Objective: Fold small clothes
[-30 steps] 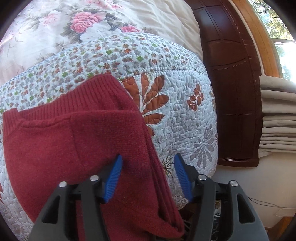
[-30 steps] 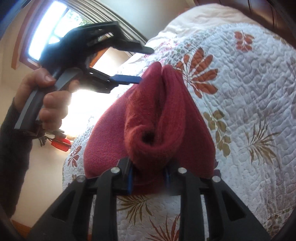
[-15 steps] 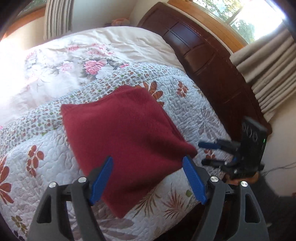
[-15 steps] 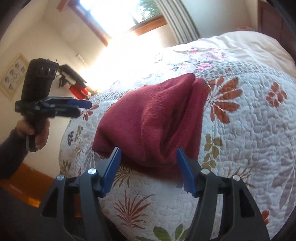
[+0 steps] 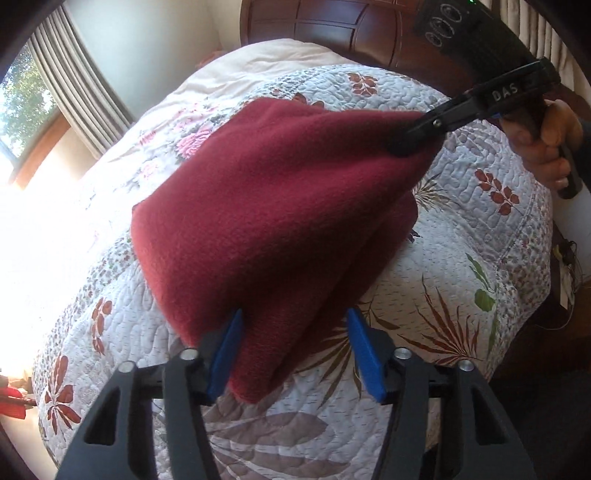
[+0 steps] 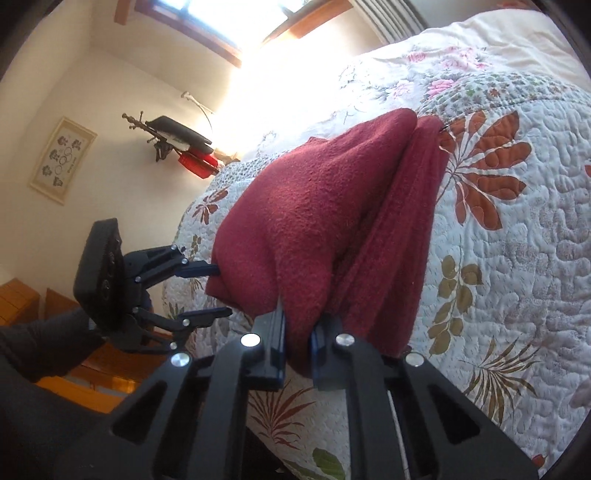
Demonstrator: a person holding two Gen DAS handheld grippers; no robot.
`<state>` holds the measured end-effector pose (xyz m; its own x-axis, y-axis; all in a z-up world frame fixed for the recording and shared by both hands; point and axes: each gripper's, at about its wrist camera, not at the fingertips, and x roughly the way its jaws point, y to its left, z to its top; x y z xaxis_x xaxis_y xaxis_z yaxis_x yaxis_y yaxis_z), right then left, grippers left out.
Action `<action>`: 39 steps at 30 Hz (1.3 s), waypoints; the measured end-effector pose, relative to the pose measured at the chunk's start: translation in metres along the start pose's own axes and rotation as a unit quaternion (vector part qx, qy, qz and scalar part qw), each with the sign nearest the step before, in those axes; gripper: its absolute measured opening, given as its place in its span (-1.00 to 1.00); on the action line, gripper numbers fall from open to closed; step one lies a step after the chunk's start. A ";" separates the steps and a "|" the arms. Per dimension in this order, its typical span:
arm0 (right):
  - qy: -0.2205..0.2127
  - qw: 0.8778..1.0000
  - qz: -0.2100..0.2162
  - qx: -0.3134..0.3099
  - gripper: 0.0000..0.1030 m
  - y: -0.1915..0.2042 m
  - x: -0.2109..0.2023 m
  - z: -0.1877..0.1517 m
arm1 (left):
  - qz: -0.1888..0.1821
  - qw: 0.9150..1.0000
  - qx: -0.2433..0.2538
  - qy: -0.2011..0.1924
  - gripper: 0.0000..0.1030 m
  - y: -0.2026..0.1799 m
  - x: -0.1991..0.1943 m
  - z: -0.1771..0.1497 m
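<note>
Fuzzy matt red knit garment [image 5: 280,206] on stitched, puckered cloth quilt [image 5: 461,266].

Bare quilted bed [image 5: 461,295] open right of the red garment [image 5: 277,206], dark wooden headboard [image 5: 332,26] walling the far end, garment corner between left gripper [image 5: 295,354] fingers

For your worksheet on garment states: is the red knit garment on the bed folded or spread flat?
Folded. The red knit garment shows stacked layers along its edge above the quilt, and the right gripper pinches one corner.
</note>
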<state>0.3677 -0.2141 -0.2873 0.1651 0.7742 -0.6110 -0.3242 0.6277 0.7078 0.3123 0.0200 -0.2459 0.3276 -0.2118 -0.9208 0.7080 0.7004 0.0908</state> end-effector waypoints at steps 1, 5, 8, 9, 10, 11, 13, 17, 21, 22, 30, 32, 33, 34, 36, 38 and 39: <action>-0.007 1.000 0.012 0.013 -0.84 -0.004 -0.005 -0.002 | 0.008 1.000 0.003 0.000 -0.36 -0.002 0.000 0.001; -0.009 0.997 0.023 0.067 -0.84 -0.035 0.002 -0.010 | 0.055 0.997 0.060 0.002 -0.69 -0.023 0.007 -0.001; 0.007 0.994 0.014 0.104 -0.81 -0.056 0.021 -0.013 | 0.068 0.992 0.106 0.014 -0.73 -0.039 0.015 -0.005; -0.002 0.994 0.013 0.107 -0.67 -0.053 0.018 -0.015 | 0.061 0.991 0.114 0.018 -0.74 -0.041 0.015 -0.006; -0.023 0.993 0.009 0.114 -0.51 -0.047 0.010 -0.019 | 0.048 0.992 0.119 0.019 -0.74 -0.042 0.013 -0.007; -0.047 0.992 -0.005 0.120 -0.43 -0.039 0.001 -0.025 | 0.037 0.992 0.120 0.018 -0.74 -0.042 0.010 -0.009; -0.086 0.986 -0.043 0.135 -0.31 -0.022 -0.014 -0.044 | 0.023 0.993 0.119 0.013 -0.71 -0.040 0.001 -0.011; -0.108 0.974 0.036 0.198 -0.31 0.004 0.007 -0.080 | -0.020 0.995 0.094 -0.006 -0.42 -0.033 -0.022 -0.017; -0.139 0.968 0.064 0.200 -0.12 0.020 0.048 -0.065 | -0.061 0.998 0.023 -0.011 -0.25 -0.012 -0.033 -0.017; -0.154 0.966 0.062 0.200 0.01 0.020 0.053 -0.060 | -0.068 0.998 0.006 -0.014 -0.26 -0.006 -0.037 -0.016; -0.184 0.949 0.060 0.249 0.20 0.010 0.078 -0.052 | -0.102 0.992 -0.062 -0.038 -0.24 0.034 -0.059 -0.022; -0.178 0.949 0.064 0.252 0.26 0.015 0.079 -0.057 | -0.105 0.991 -0.069 -0.041 -0.21 0.041 -0.062 -0.025; -0.179 0.951 0.061 0.246 0.27 0.020 0.079 -0.060 | -0.106 0.991 -0.071 -0.042 -0.21 0.043 -0.063 -0.027; -0.178 0.953 0.056 0.238 0.27 0.026 0.081 -0.062 | -0.108 0.991 -0.072 -0.044 -0.20 0.045 -0.064 -0.030; -0.169 0.956 0.049 0.233 0.27 0.031 0.091 -0.060 | -0.113 0.990 -0.077 -0.045 -0.17 0.048 -0.063 -0.033; -0.163 0.957 0.043 0.235 0.27 0.032 0.100 -0.053 | -0.118 0.989 -0.083 -0.043 -0.16 0.050 -0.061 -0.037; -0.160 0.958 0.037 0.235 0.24 0.033 0.105 -0.049 | -0.120 0.988 -0.086 -0.043 -0.16 0.051 -0.061 -0.039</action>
<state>0.3288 -0.1164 -0.3454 0.4597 0.7561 -0.4659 0.0961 0.4791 0.8725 0.3044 0.0949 -0.1997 0.2201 -0.4385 -0.8714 0.6570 0.7269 -0.1998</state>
